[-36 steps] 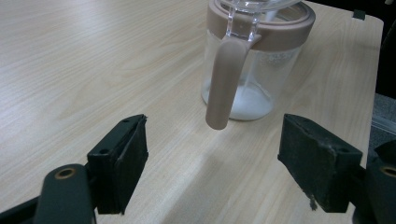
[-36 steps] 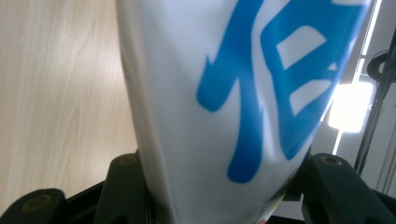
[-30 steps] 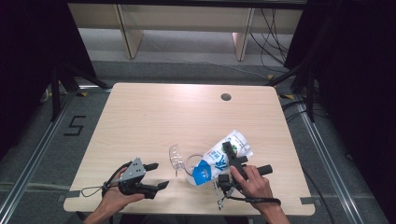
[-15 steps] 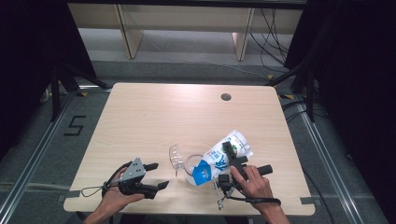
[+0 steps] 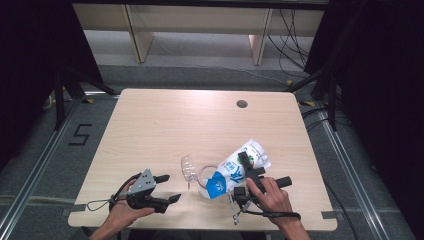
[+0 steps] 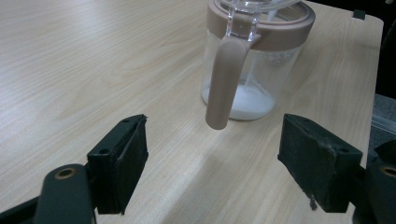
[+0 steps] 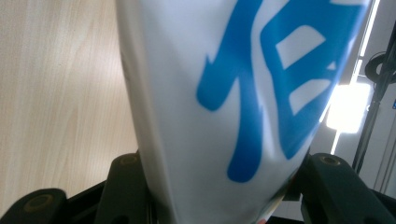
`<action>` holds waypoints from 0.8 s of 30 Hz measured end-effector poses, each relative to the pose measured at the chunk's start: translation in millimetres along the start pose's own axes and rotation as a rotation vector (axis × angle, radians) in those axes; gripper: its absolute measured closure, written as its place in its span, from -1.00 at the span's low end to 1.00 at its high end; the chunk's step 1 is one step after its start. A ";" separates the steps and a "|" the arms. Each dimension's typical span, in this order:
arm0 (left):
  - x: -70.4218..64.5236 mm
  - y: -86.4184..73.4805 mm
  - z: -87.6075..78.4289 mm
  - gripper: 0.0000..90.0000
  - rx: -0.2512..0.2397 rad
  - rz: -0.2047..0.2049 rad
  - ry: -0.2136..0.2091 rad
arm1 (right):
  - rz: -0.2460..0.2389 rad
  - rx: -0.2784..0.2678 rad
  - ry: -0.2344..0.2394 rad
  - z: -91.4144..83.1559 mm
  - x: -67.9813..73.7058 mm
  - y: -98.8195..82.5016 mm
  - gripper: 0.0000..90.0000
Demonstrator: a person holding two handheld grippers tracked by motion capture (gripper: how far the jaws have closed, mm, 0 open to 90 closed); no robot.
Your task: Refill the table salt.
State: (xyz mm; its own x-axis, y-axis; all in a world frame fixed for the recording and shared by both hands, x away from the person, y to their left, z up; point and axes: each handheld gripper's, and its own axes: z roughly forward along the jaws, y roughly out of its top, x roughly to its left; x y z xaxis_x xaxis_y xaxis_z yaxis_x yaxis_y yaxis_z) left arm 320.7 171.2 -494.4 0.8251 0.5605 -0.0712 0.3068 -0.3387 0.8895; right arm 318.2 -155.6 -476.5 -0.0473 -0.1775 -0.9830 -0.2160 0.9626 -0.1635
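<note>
Near the desk's (image 5: 150, 125) front edge, the right claw (image 5: 244, 176) pinches a white-and-blue pouch (image 5: 235, 170) tilted over the clear jug (image 6: 252, 60); the left claw (image 6: 224, 172) is spread, holding nothing.

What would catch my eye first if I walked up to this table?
Probably the white pouch with blue print, tipped mouth-down over a clear jug with a brown rim near the table's front edge, clamped in the right claw. Seen along the left claw's own view, the jug has a little white powder in its bottom. The left claw waits open beside it, holding nothing.
</note>
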 end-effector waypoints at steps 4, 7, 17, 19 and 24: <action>-0.5 0.1 -0.3 -0.48 0.004 0.000 0.007 | -0.004 -0.003 -0.002 0.1 -0.6 -0.1 0.16; -0.1 -0.1 -0.1 -0.48 0.000 -0.001 0.001 | -0.006 -0.003 -0.003 0.1 -0.7 -0.1 0.16; -0.2 0.0 -0.2 -0.48 0.002 0.000 0.004 | -0.021 -0.009 -0.015 0.1 -1.3 -0.7 0.16; -0.4 0.1 -0.4 -0.48 0.004 0.000 0.007 | -0.014 -0.005 -0.013 -0.1 -0.9 -0.8 0.16; -0.3 0.1 -0.4 -0.48 0.004 0.001 0.007 | 0.002 -0.004 -0.010 0.2 0.6 -0.5 0.16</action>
State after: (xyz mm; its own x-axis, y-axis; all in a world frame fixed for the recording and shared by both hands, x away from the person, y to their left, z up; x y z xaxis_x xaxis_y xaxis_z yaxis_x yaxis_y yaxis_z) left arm 320.4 171.2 -494.1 0.8218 0.5658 -0.0673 0.3083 -0.3421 0.8877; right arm 318.5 -156.1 -477.0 -0.0377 -0.1735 -0.9841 -0.2197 0.9621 -0.1612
